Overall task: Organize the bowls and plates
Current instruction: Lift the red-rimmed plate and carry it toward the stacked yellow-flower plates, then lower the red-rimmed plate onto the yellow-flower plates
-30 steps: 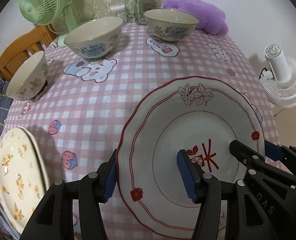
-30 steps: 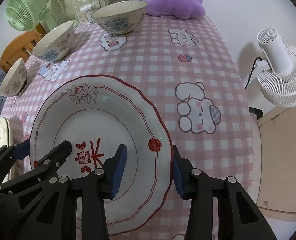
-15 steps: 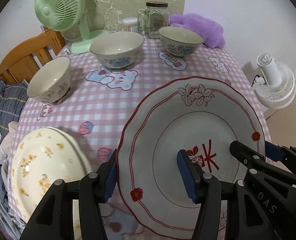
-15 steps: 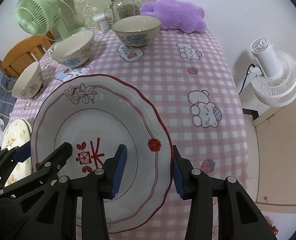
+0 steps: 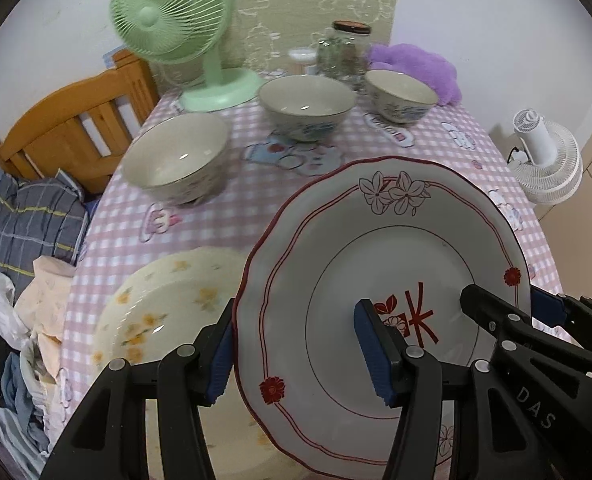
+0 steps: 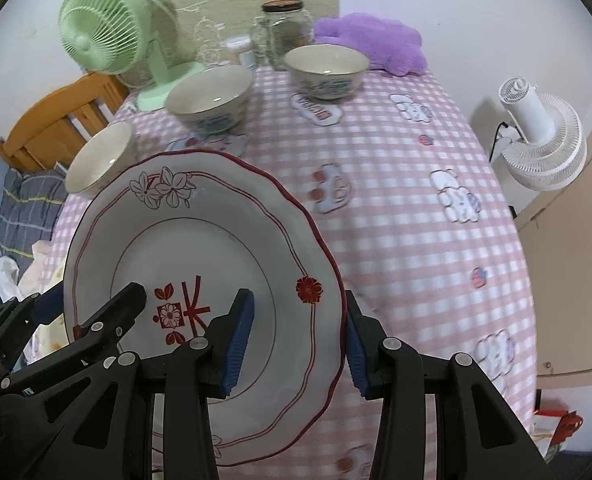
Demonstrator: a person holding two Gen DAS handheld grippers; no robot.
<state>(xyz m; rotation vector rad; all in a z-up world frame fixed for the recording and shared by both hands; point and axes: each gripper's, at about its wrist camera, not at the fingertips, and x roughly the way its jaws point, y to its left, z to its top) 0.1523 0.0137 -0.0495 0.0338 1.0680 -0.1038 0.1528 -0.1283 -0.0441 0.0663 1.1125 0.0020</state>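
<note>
Overhead, pink gingham tablecloth [image 6: 396, 208], wooden chair [image 5: 76, 128].

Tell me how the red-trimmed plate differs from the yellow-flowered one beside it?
The red-trimmed plate is white with a red rim line, outlined flowers and a red centre mark; the yellow-flowered plate is cream, scattered with small yellow blossoms. The red-trimmed plate is gripped on both sides, by the left tongs and right tongs, above the tablecloth; nothing grips the yellow-flowered one, which sits low at the table's edge, partly hidden. Both have wavy rims.
</note>
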